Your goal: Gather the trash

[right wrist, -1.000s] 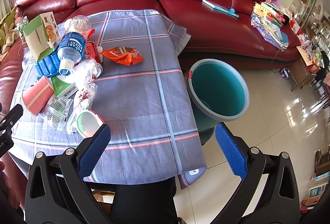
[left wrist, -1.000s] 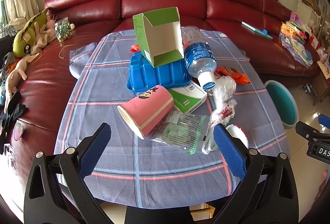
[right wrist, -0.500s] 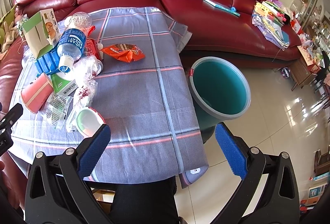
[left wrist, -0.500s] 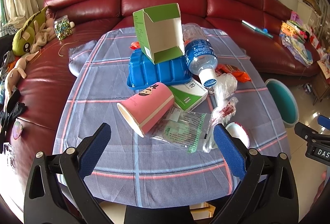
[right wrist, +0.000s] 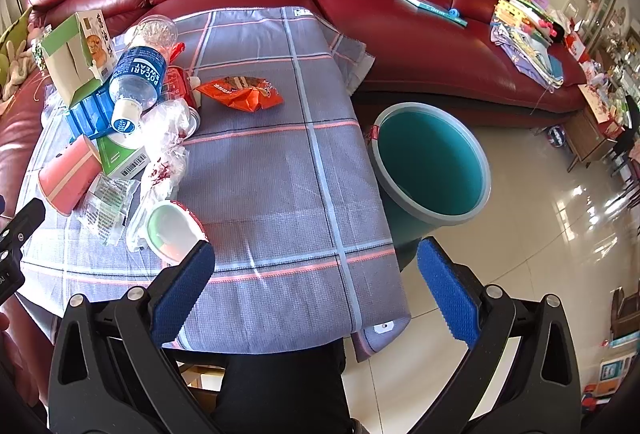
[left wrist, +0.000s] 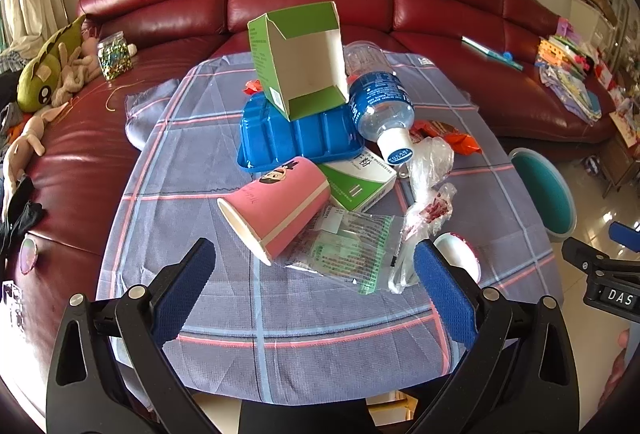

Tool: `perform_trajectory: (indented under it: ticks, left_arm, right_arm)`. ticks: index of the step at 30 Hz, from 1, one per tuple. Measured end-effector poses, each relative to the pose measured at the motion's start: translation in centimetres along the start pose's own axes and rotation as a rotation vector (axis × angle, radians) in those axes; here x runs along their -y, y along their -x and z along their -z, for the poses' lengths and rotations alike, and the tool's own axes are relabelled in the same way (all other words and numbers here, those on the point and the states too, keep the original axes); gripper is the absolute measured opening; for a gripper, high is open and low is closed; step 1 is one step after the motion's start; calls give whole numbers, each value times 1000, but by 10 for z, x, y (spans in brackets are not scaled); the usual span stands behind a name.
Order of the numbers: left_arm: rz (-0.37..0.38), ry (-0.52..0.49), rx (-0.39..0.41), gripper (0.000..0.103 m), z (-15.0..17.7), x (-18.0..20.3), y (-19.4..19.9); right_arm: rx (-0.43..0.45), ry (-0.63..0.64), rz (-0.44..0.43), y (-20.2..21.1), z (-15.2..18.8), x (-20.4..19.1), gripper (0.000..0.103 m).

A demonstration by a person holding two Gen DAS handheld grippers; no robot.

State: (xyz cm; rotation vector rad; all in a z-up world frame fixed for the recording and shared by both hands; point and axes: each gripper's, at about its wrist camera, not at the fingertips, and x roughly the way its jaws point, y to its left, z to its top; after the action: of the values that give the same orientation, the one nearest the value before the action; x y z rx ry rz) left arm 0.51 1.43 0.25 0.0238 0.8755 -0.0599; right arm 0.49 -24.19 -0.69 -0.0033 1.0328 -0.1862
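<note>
Fingers spread wide, pink paper cup tipped sideways, rim outward

Red can mostly hidden behind bottle; label unreadable.

trash pile crowds the left half of the tablecloth: pink cup, clear wrappers, bottle propped on blue tray. right half bare apart from an orange packet. bin just beside table edge, mouth unobstructed (floor around it free).
</note>
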Motion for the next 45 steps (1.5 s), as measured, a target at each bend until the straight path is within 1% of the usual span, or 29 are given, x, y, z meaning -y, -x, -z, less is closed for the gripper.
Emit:
perform_trajectory:
  ticks: [2, 5, 8, 11, 13, 16, 18, 19, 21, 23, 25, 27, 28, 29, 30, 31, 32, 33, 34, 35, 36, 38, 40, 43, 45]
  left_arm:
    - [2, -6, 3, 99, -2, -1, -2]
    - [33, 2, 3, 99, -7, -8, -6]
    - [63, 15, 19, 99, -14, -18, -10]
    - [86, 29, -5, 99, -21, -29, -18]
    - [58, 21, -25, 99, -29, -34, -24]
    - [-16, 32, -4, 99, -47, -42, -27]
    - [-44, 35, 14, 99, -63, -47, -30]
    - [-52, 41, 28, 99, -71, -49, -32]
    - [-43, 38, 49, 99, -84, -52, -36]
    - [-73, 35, 57, 99, -96, -51, -41]
    - [-86, 24, 60, 97, -105, -49, -47]
    - [-72, 32, 52, 84, -112, -48, -54]
    - [-59, 38, 49, 79, -115, -48, -57]
    - [-54, 41, 43, 72, -118, -48, -61]
    - [-55, 43, 38, 67, -121, -49, -65]
    - [-55, 48, 34, 65, -123, -49, -69]
    - [-52, 53, 31, 58, -125, -50, -72]
    - [-47, 56, 28, 45, -126, -50, -76]
    - [-41, 57, 23, 34, -128, -52, -79]
    - [-34, 57, 15, 16, -129, -53, -82]
    - [-32, 57, 9, 9, -129, -55, -84]
    - [-32, 47, 6, 7, -127, -59, -86]
    - [-24, 49, 0, 7, -125, -66, -87]
    - [3, 62, -10, 8, -125, -77, -89]
    - [3, 56, -12, 8, -124, -80, -90]
  right_arm:
    - [-6, 4, -9, -2, -2, -2, 97]
    - [-25, 11, -37, -8, -7, -7, 97]
    - [-42, 19, -43, -15, -14, -11, 97]
    - [-48, 33, -50, -21, -22, -18, 97]
    - [-54, 41, -63, -25, -30, -23, 97]
    - [-58, 45, -77, -30, -42, -28, 97]
    - [-55, 49, -88, -32, -50, -32, 97]
    - [-58, 49, -94, -34, -55, -34, 97]
    - [-64, 49, -113, -37, -64, -38, 97]
    - [-69, 51, -138, -39, -74, -42, 97]
    - [-66, 54, -165, -41, -86, -46, 97]
    - [-71, 41, -186, -43, -100, -49, 97]
    - [-73, 32, -203, -44, -107, -50, 97]
    - [-78, 22, -227, -45, -115, -51, 97]
    - [-81, 15, -240, -45, -123, -53, 97]
    - [-84, 11, -250, -45, -130, -56, 97]
    - [-84, 9, -259, -46, -137, -58, 97]
    - [-82, 7, -271, -46, -145, -62, 97]
    - [-82, 5, -285, -47, -152, -66, 97]
    - [-83, 5, -294, -47, -158, -71, 97]
    - [-82, 10, -307, -47, -163, -76, 97]
    - [-82, 26, -323, -49, -171, -86, 96]
    - [-89, 34, -345, -53, -180, -97, 92]
    - [-125, 47, -388, -65, -192, -116, 90]
    - [-161, 62, -403, -77, -198, -130, 83]
